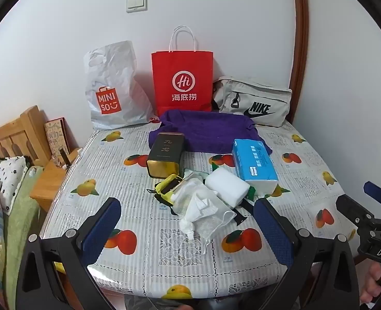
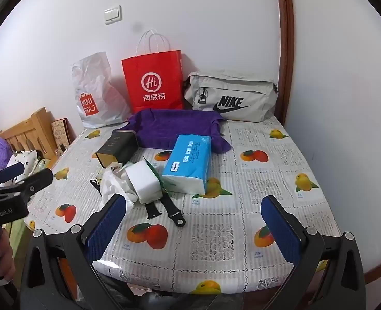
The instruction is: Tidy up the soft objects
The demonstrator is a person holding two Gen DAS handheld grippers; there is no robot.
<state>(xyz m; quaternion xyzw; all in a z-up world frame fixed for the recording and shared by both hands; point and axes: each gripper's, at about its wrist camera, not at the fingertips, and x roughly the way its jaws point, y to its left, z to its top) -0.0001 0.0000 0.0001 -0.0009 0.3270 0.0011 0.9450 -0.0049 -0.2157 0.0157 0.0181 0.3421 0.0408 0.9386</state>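
While both blue-padded grippers, left and right, hang wide open and empty over the fruit-print tablecloth, sorting looks unstarted. Soft things cluster mid-table: purple towel, blue tissue pack, white sponge block. Next, pinch one gently.

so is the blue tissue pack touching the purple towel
Touching: in the left wrist view the blue tissue pack has its far end lying over the purple towel edge.
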